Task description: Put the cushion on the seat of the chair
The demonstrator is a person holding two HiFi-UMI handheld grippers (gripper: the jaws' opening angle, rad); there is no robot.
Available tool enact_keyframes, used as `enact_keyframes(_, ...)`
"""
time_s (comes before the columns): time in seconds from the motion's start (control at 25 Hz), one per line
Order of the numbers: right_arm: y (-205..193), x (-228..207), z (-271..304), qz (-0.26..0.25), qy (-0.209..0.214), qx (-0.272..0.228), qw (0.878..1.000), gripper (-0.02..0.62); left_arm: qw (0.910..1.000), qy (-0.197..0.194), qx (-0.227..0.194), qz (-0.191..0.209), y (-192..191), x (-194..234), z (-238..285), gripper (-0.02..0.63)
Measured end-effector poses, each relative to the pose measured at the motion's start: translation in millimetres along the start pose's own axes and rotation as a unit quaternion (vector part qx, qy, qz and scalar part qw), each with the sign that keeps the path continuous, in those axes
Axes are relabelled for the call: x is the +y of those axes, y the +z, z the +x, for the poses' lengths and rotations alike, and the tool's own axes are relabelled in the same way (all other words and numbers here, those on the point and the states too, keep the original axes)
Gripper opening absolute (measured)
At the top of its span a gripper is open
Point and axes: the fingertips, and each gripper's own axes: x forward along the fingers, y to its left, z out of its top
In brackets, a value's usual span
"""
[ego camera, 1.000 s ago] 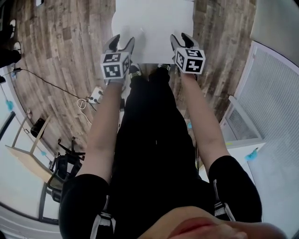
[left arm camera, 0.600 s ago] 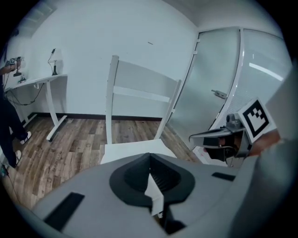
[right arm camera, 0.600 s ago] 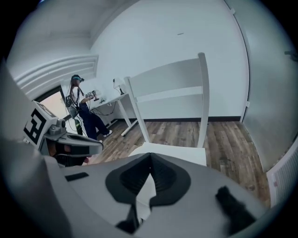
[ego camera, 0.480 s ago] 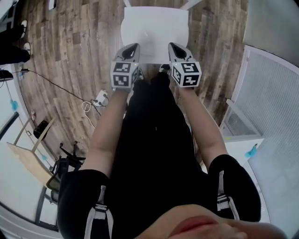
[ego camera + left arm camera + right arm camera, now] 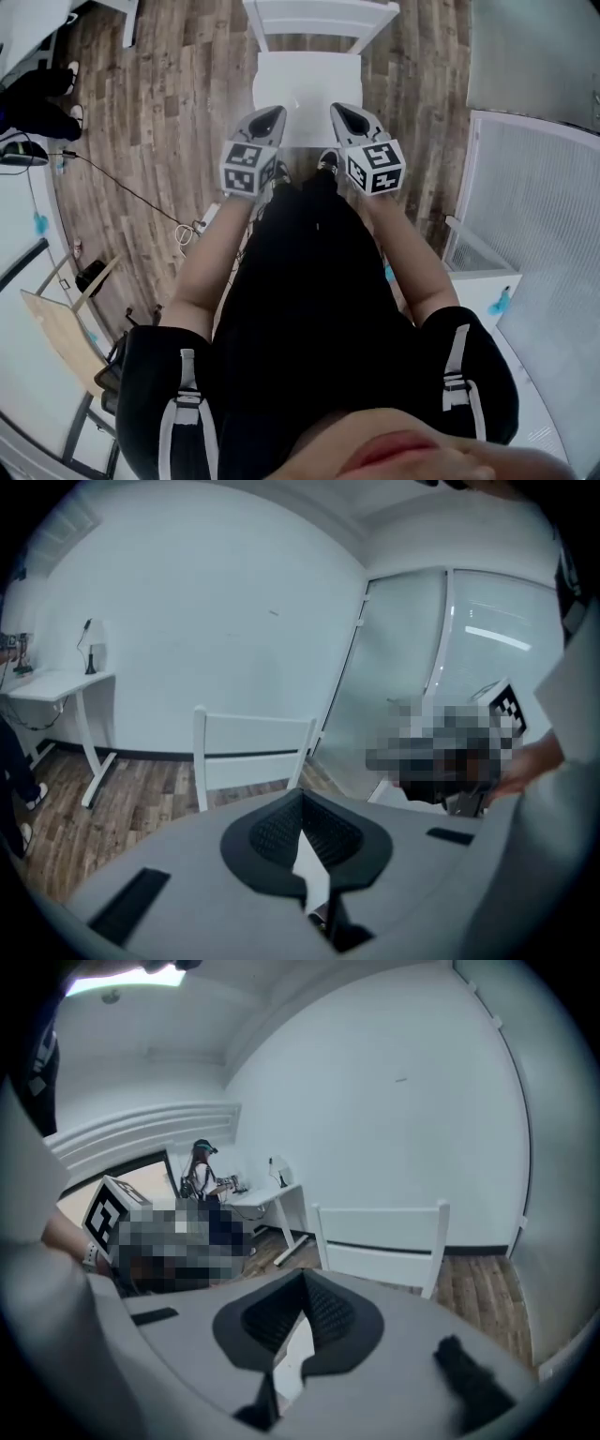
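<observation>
Head view, cushion: the white cushion (image 5: 307, 82) seems to lie flat on the seat of the white chair (image 5: 320, 15), upper centre of the frame. Its edge hardly differs from the seat.
Head view, claws: left gripper (image 5: 271, 114) and right gripper (image 5: 343, 112) hover side by side at the seat's near edge, probably because the placing is done.
Left gripper view: jaws meet at the tips, with nothing between them.
Right gripper view: jaws are also together and empty. The chair back is at centre right.

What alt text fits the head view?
Seen from above, a person holds the left gripper and right gripper, both shut and empty, side by side over the near edge of a white chair on a wood floor; the seat reads as one plain white square.
</observation>
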Motion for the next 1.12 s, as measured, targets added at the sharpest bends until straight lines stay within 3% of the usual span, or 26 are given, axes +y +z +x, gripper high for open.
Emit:
enact_keyframes(0.2,74,49,-51,-0.073,0.048,-0.077,0.993,0.015,0.9941,-0.013,-0.06,0.089,73,-41,-53,0.011)
enact_keyframes(0.32,107,70,-82,-0.097,0.069,-0.116,0.986,0.015,0.9884,-0.031,-0.09,0.117,106,-66,-81,0.011)
enact_keyframes(0.72,189,94,-151,-0.133,0.071,-0.209,0.966,0.015,0.9628,-0.077,-0.211,0.15,194,-121,-142,0.011)
enact_keyframes(1.12,227,105,-176,-0.162,0.075,-0.257,0.95,0.015,0.9453,-0.1,-0.261,0.168,227,-136,-159,0.011)
